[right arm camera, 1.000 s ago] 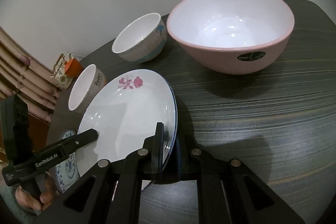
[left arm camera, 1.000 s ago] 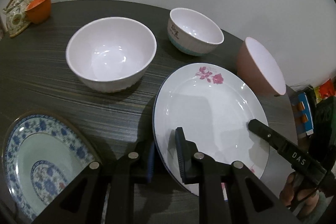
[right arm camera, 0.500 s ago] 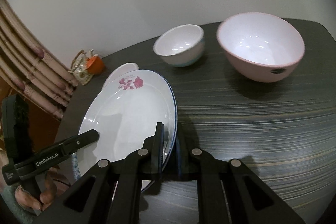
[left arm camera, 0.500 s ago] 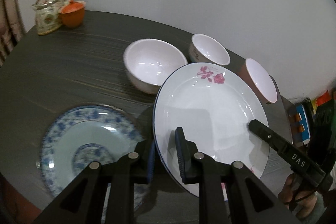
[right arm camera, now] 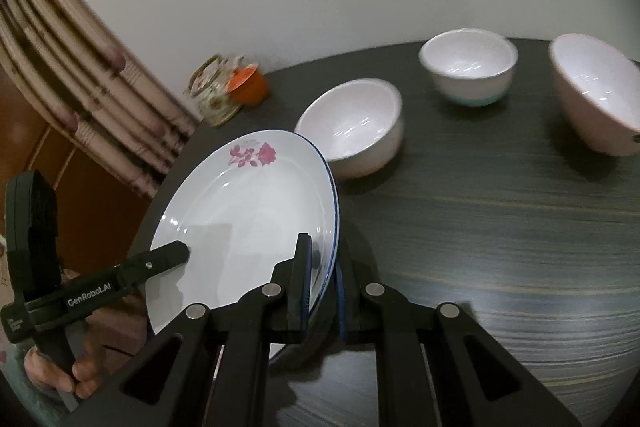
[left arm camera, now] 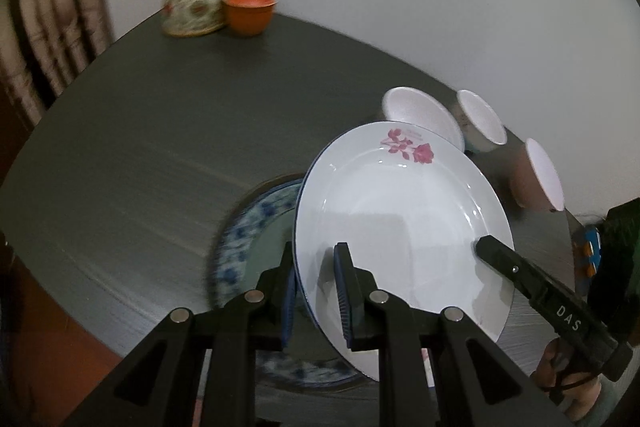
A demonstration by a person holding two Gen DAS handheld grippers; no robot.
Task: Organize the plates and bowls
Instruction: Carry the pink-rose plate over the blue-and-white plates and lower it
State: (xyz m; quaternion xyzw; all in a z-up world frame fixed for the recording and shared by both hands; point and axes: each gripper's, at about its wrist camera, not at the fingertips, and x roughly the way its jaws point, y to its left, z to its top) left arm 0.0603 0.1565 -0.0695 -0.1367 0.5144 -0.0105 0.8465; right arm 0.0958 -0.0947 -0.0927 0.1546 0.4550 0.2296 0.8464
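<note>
Both claws [left arm camera: 314, 293] [right arm camera: 322, 285] clamp rose plate [left arm camera: 400, 211], seemingly above blue plate [left arm camera: 244, 239].

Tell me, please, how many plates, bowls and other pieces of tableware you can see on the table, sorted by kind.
Plates: 2, the rose plate and the blue patterned plate.
Bowls: 3, the wide white bowl, the teal-based bowl and the pink bowl.
Teapots: 1, the floral teapot.
Cups: 1, the orange cup.
Total: 7.

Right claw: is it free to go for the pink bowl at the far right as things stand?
Probably not yet. The right claw is shut on the rim of the rose plate, shared with the left claw. The table toward the pink bowl looks unobstructed once it lets go.
</note>
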